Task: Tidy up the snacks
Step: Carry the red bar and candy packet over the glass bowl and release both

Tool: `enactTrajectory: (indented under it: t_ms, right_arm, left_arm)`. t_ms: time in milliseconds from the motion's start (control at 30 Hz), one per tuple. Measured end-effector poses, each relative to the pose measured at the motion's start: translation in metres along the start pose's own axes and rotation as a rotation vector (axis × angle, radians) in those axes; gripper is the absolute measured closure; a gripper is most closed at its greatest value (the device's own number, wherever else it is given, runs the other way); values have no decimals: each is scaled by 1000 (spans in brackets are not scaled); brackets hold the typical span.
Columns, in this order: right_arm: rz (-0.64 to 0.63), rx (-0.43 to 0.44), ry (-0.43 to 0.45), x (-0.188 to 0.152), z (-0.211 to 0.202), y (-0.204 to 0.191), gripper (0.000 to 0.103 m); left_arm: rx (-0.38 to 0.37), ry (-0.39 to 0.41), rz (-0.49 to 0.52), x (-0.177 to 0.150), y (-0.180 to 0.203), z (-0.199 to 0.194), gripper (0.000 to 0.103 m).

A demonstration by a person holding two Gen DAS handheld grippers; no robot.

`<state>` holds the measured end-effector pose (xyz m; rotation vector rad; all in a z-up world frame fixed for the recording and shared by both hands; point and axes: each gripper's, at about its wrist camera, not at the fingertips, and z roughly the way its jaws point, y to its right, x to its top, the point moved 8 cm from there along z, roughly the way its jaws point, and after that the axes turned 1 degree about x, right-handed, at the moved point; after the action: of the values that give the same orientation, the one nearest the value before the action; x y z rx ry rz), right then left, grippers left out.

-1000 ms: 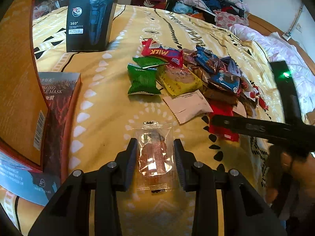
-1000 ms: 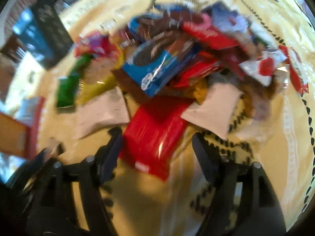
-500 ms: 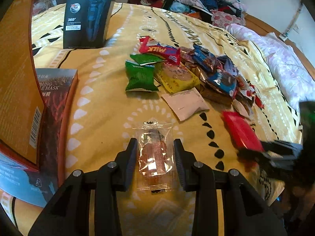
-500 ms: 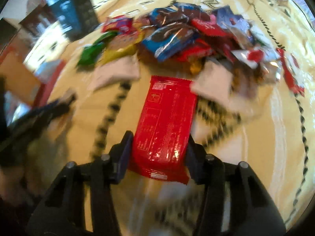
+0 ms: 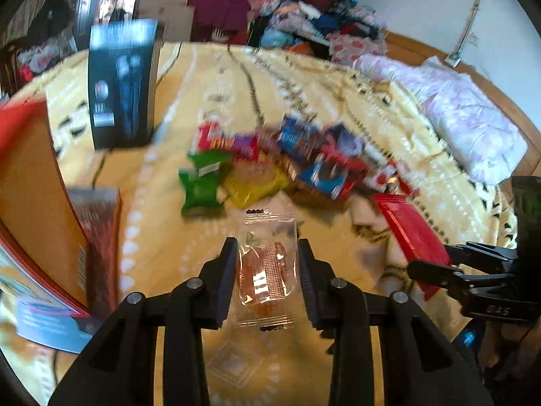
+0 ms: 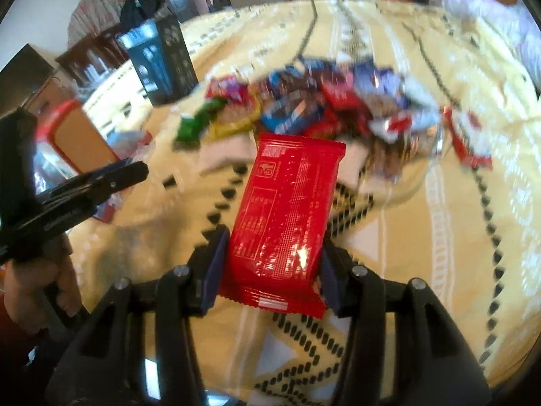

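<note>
Two snack packets are off the bed at once, one in each handheld tool. The left gripper (image 5: 265, 270) pinches a clear packet (image 5: 267, 267) with an orange snack inside, its jaws pressed against the wrapper's sides. The right gripper (image 6: 270, 264) clamps a red packet (image 6: 287, 216) near its lower end, the rest of the wrapper standing out beyond the fingers. Farther out, a heap of mixed snacks (image 5: 287, 162) in green, yellow, blue and red wrappers lies unsorted on the yellow patterned bedspread (image 5: 338, 94), blurred in both views. A dark shaver box (image 5: 121, 84) stands at the far left, and a red-edged orange box (image 5: 27, 182) sits at the near left, its opening not visible. By this evidence the sorting looks barely begun: only these two packets are separated, neither is yet placed anywhere, and most of the pile remains.
</note>
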<state>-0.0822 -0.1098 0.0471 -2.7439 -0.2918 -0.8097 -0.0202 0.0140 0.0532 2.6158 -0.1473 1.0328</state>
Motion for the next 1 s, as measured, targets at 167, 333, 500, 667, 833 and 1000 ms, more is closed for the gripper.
enactTrajectory:
  t_ms: [167,333,500,667,833,1000]
  right_arm:
    - [-42,1,81,31,-24,-14,52]
    - [-125,14,172,73,-50,-46,53]
    - [-192,70,244,112,-66,-92,53]
    - [-261,160,281,141,-72,-150,53]
    - [-363,268,284,156,-66,-230,53]
    - [-471,377,242,152,-51,-315,53]
  left_arm:
    - [-2,89,18,36,7,-39,68]
    - [20,164,14,65,-1,-80,68]
    - [119,234,-2,90,-37,-129,68]
    - [246,287,-81,102,-102,-181,68]
    - [395,306,-187,94,-185,-233,68]
    - [535,297,-302,67,-264,-275,68]
